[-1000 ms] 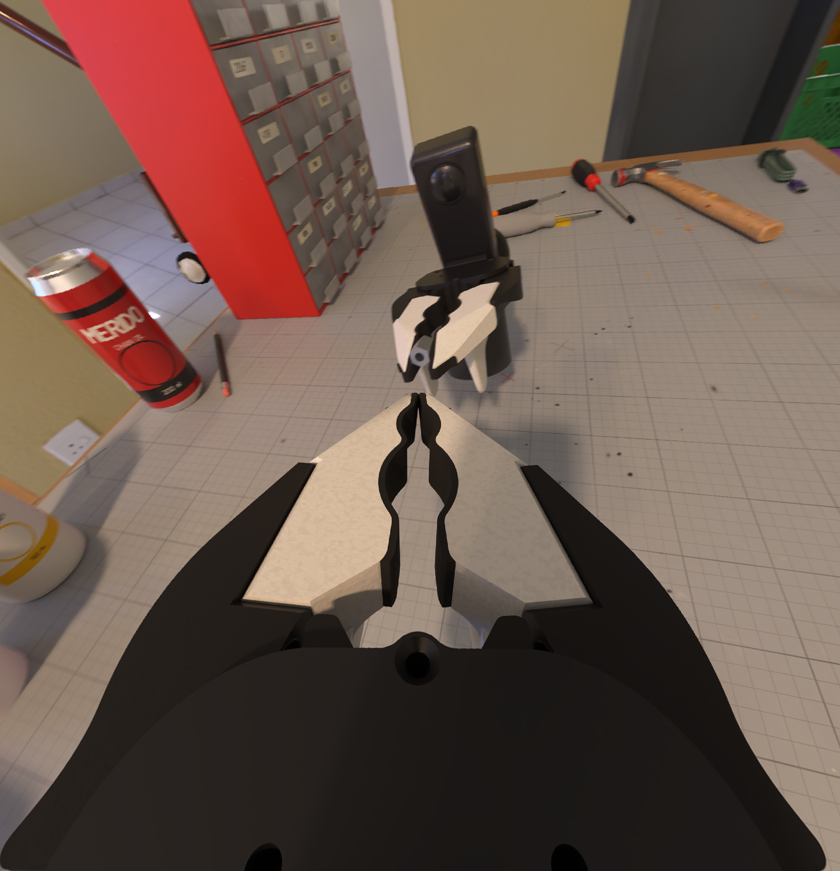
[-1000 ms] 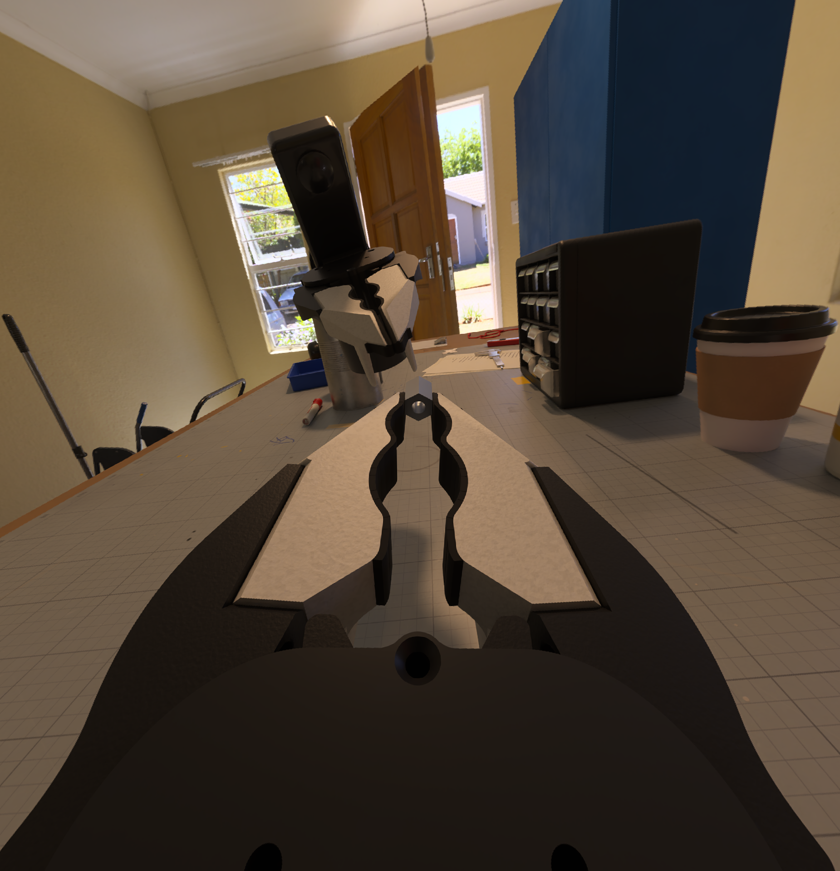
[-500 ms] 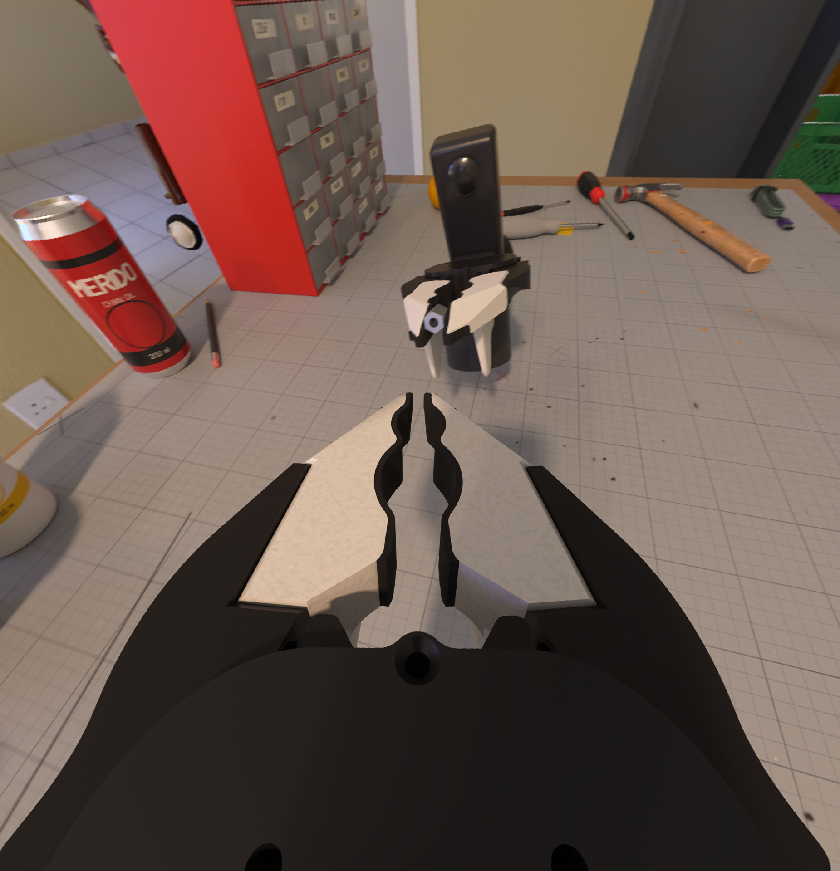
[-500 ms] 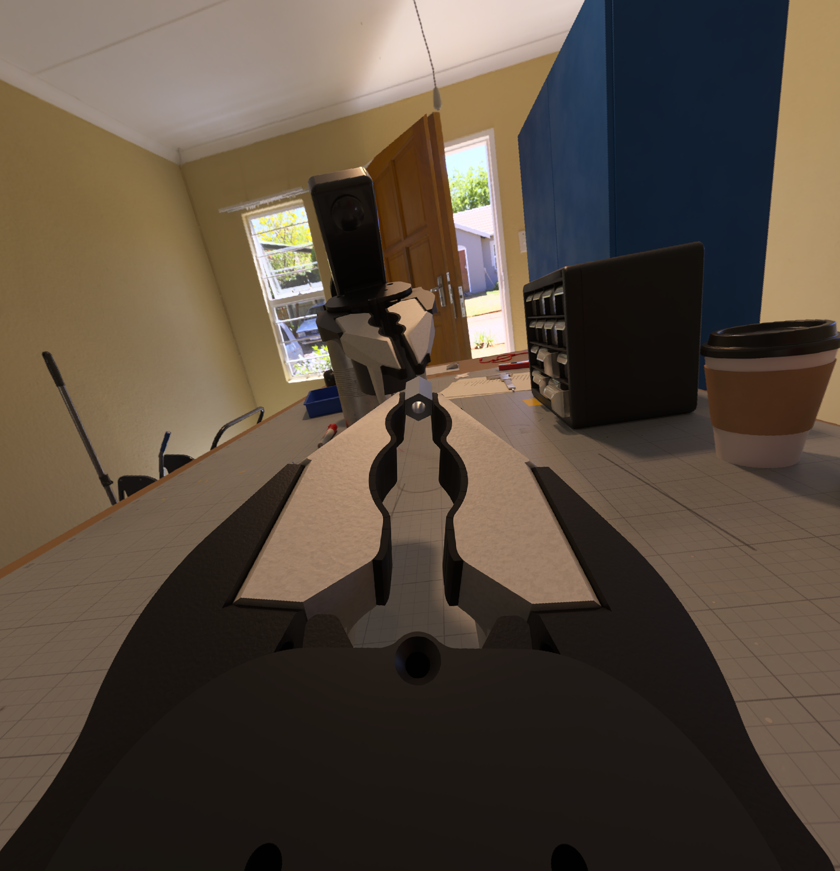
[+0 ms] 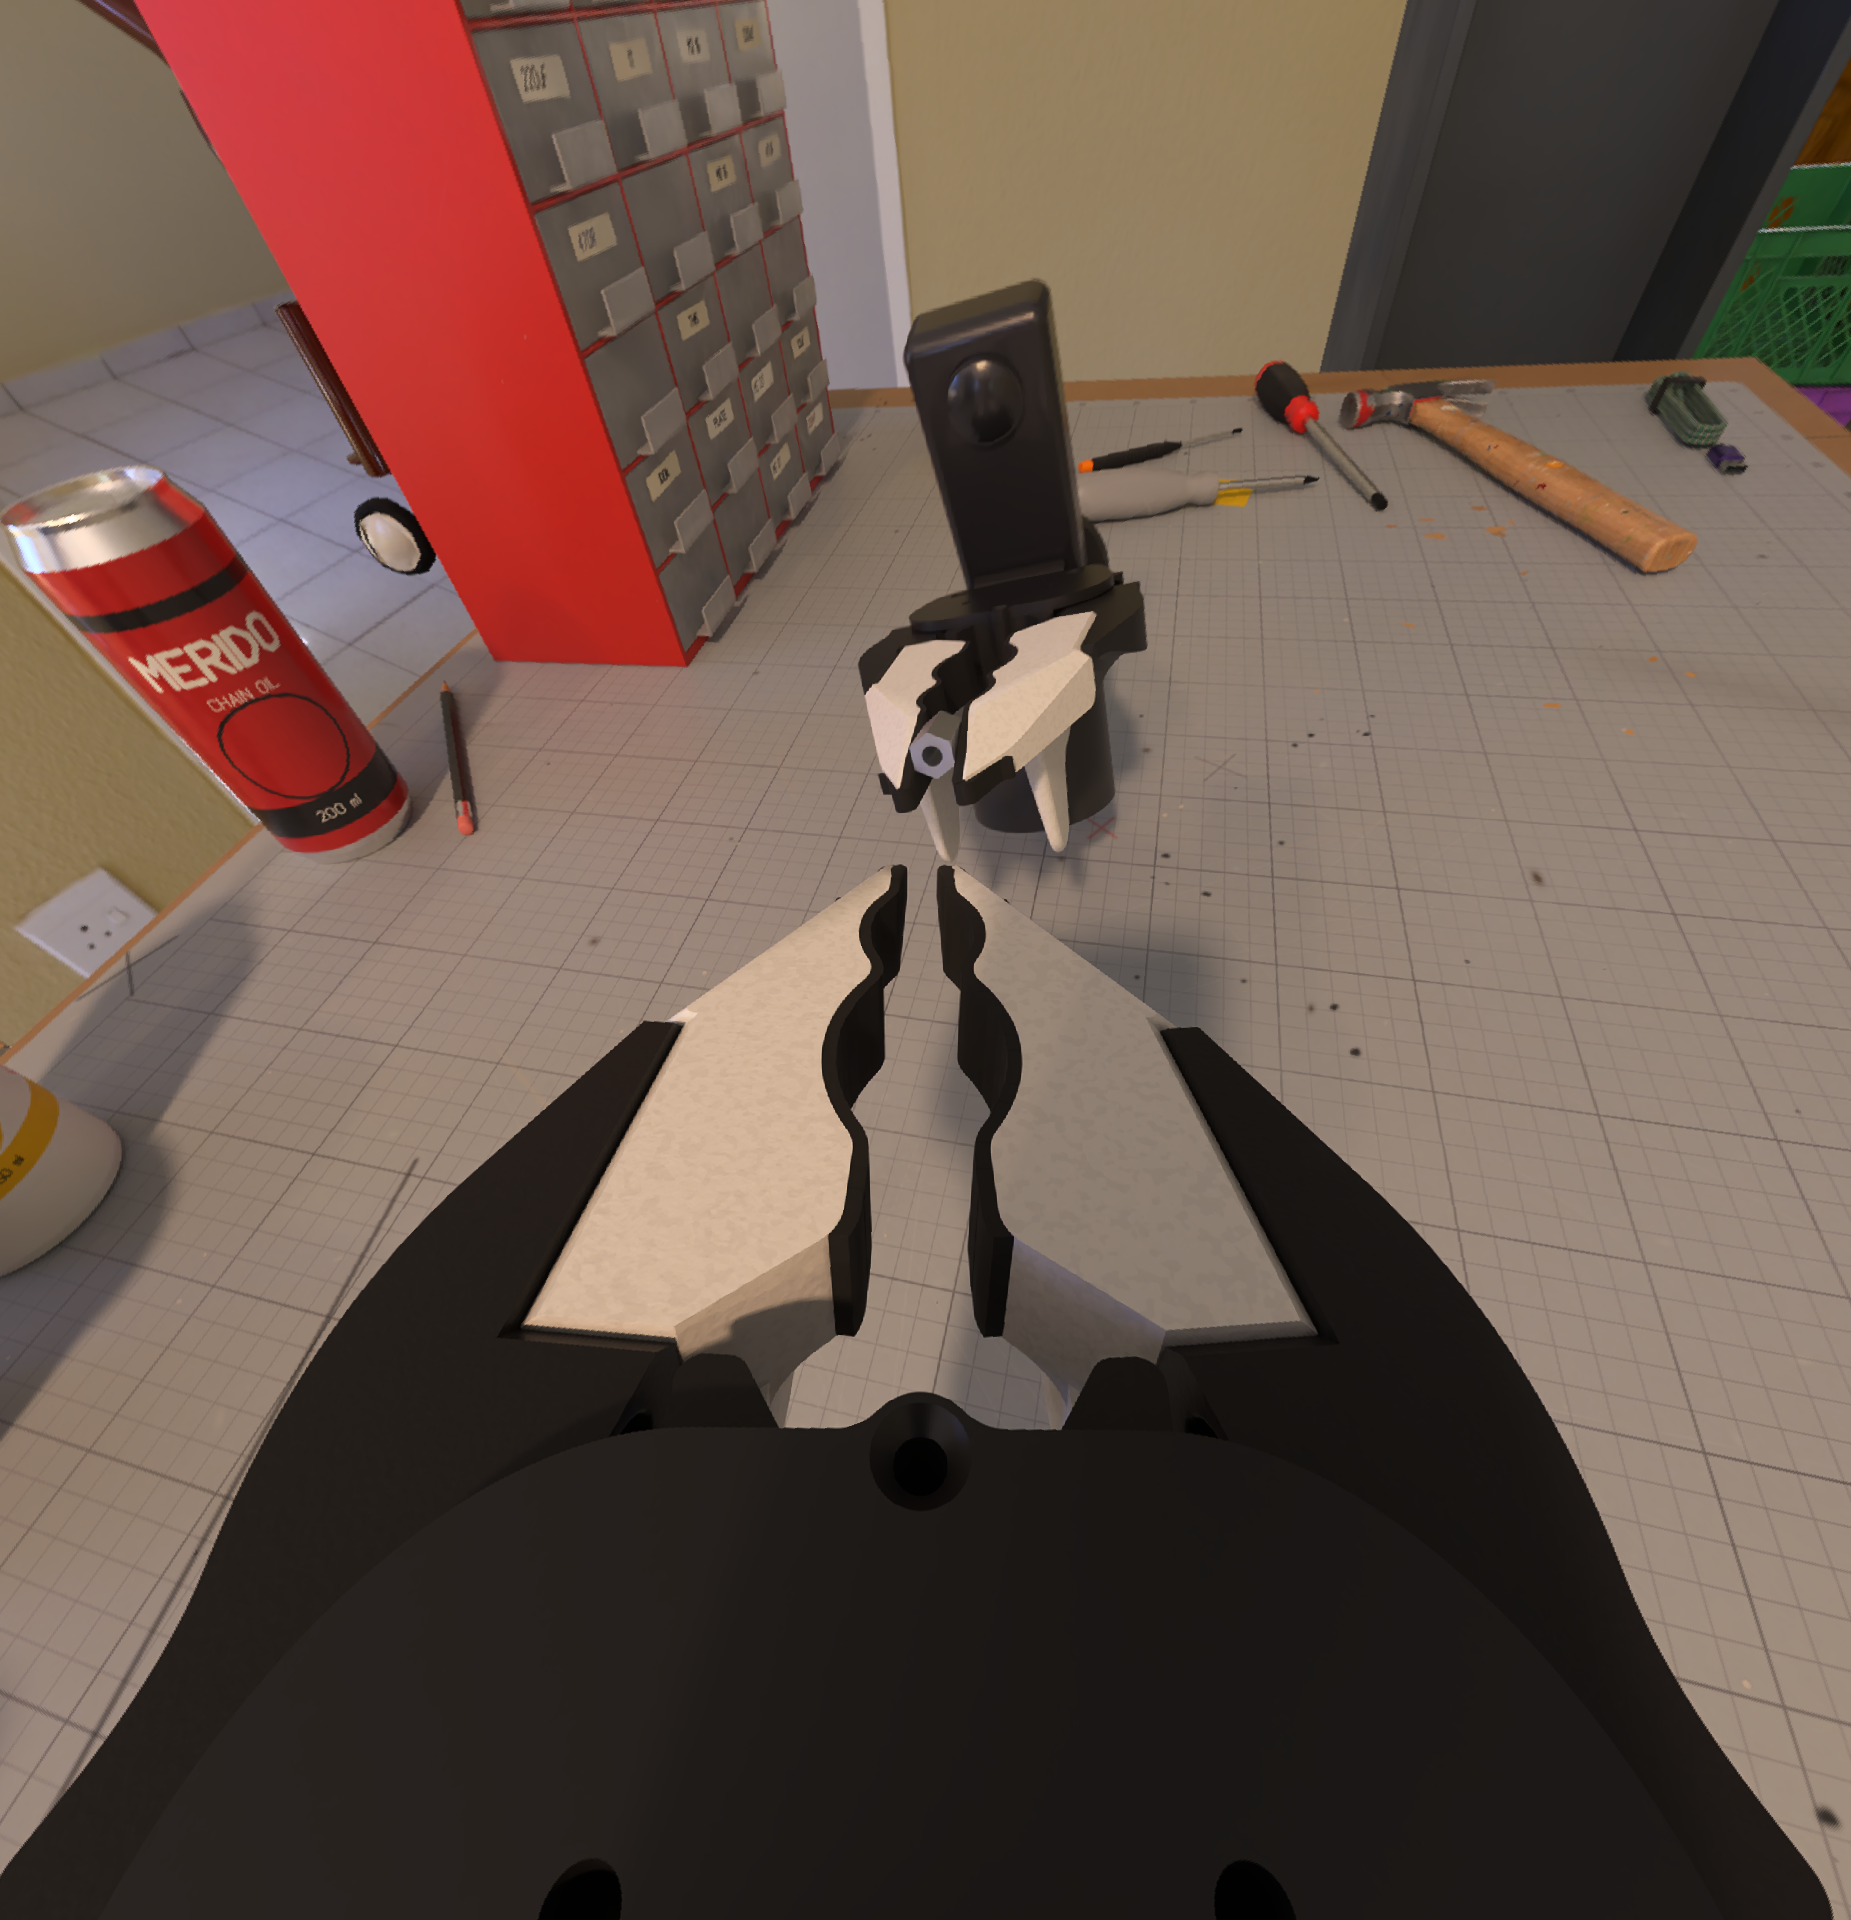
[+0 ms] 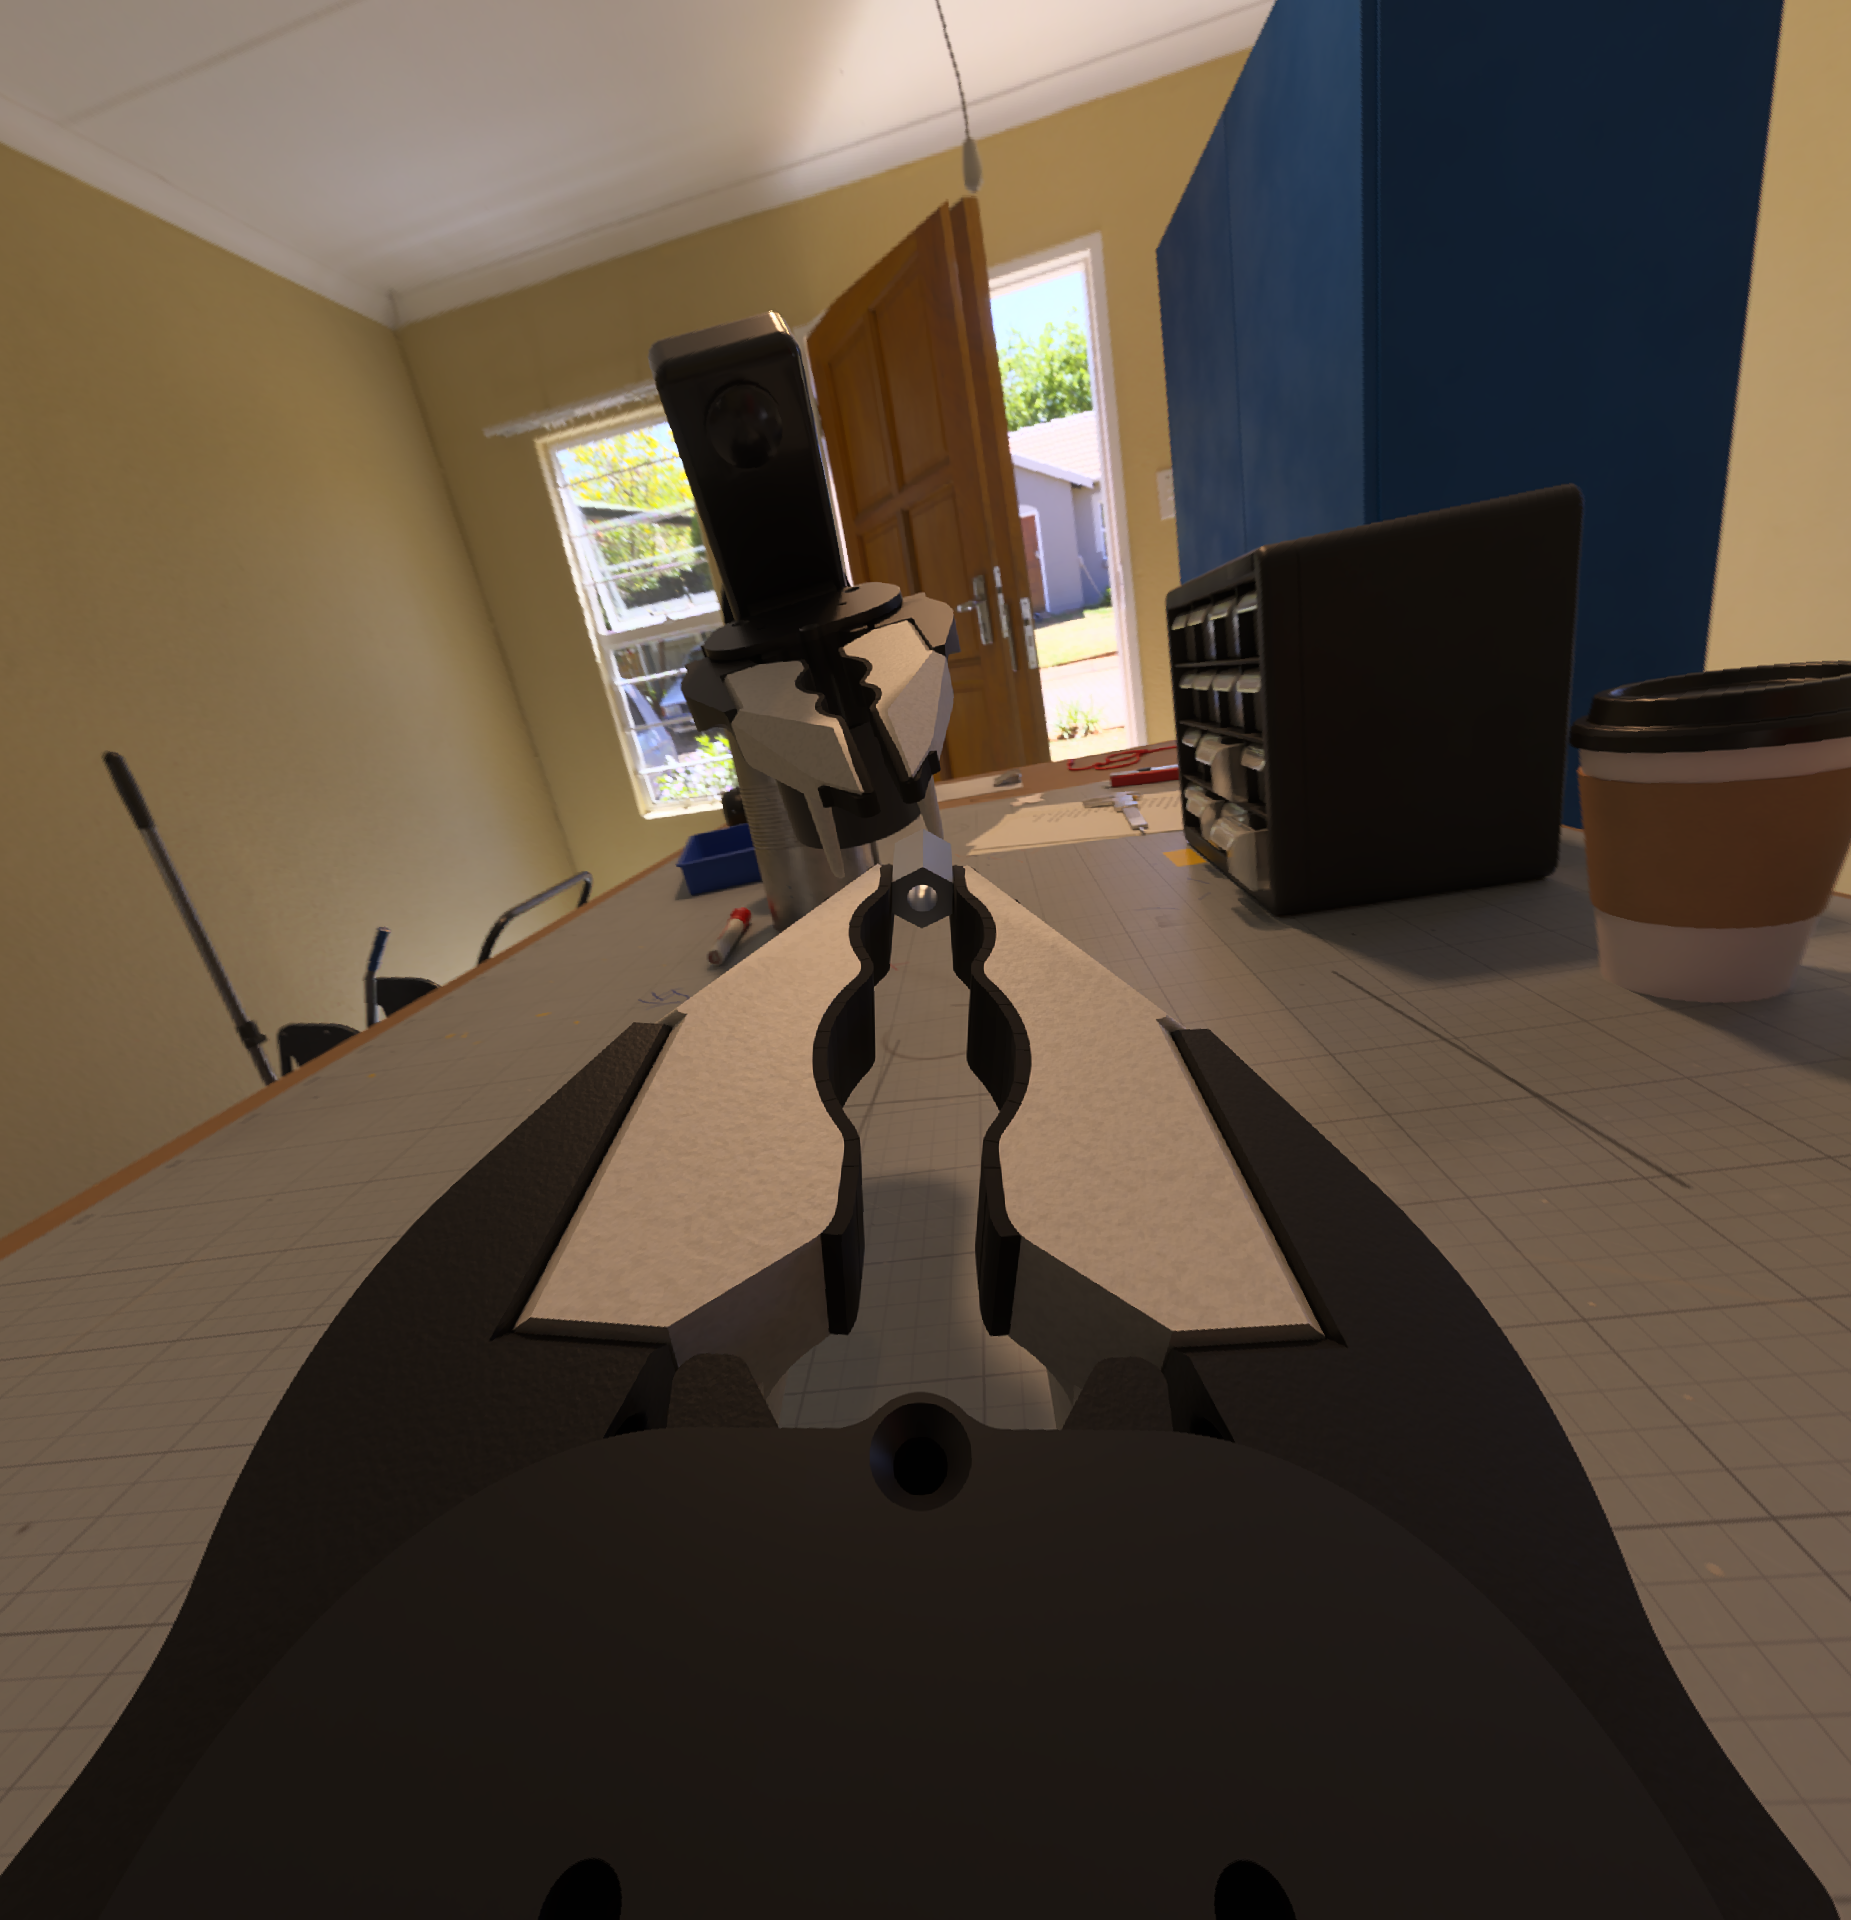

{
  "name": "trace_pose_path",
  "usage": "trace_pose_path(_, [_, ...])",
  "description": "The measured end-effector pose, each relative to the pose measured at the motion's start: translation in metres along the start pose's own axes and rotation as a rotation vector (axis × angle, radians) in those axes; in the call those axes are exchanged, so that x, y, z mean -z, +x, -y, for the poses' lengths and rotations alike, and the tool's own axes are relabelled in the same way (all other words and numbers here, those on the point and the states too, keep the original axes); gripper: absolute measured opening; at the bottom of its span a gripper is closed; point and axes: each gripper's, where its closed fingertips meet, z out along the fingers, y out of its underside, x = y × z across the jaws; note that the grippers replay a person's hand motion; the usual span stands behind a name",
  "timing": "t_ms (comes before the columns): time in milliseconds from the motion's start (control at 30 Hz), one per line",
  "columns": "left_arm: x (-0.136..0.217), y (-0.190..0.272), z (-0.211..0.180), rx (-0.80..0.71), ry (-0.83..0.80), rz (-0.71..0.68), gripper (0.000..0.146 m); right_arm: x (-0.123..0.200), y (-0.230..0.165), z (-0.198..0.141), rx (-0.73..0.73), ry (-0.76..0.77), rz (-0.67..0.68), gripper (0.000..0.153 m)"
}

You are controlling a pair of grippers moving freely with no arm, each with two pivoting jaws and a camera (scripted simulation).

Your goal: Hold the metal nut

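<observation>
The small silver metal nut [image 6: 921,896] sits pinched between the tips of my right gripper [image 6: 921,885], which is shut on it and holds it above the grey grid mat [image 6: 1420,1195]. In the left wrist view the nut [image 5: 931,755] shows in the right gripper [image 5: 933,764] straight ahead. My left gripper [image 5: 921,875] faces it tip to tip, a short way off. Its jaws are nearly together with a thin slit between them and hold nothing. The left gripper also shows in the right wrist view [image 6: 885,795], just beyond the nut.
A red drawer cabinet [image 5: 547,312], a red can [image 5: 214,665], a pencil [image 5: 455,758] and a white bottle [image 5: 17,1174] stand to the left. A hammer [image 5: 1523,478] and screwdrivers [image 5: 1316,436] lie at the back. A black drawer box [image 6: 1399,696] and a coffee cup [image 6: 1731,821] stand beside the right gripper.
The left gripper's jaws have parted slightly, from touching tips to a thin slit. The two grippers have shifted and tilted a little while facing each other. The right gripper kept the nut.
</observation>
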Motion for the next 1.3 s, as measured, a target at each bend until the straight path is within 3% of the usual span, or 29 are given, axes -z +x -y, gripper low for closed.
trace_pose_path(300, [-0.009, -0.019, -0.038, 0.040, -0.139, 0.041, 0.008, 0.001, 0.022, -0.024, 0.056, -0.162, -0.151, 0.010])
trace_pose_path(500, [-0.006, -0.021, -0.034, 0.095, -0.097, 0.030, 0.013, 0.001, 0.022, -0.023, -0.056, -0.129, -0.121, 0.010])
trace_pose_path(733, [-0.007, -0.020, -0.024, 0.180, -0.012, -0.009, 0.012, 0.000, 0.019, -0.024, -0.061, -0.133, -0.098, 0.010])
trace_pose_path(967, [-0.011, -0.023, -0.038, 0.211, -0.070, -0.004, 0.012, 0.003, 0.025, -0.039, 0.068, -0.275, -0.164, 0.010])
trace_pose_path(1300, [-0.021, -0.028, -0.070, 0.538, -0.098, -0.130, 0.014, 0.011, 0.039, -0.066, 0.231, -0.511, -0.252, 0.010])
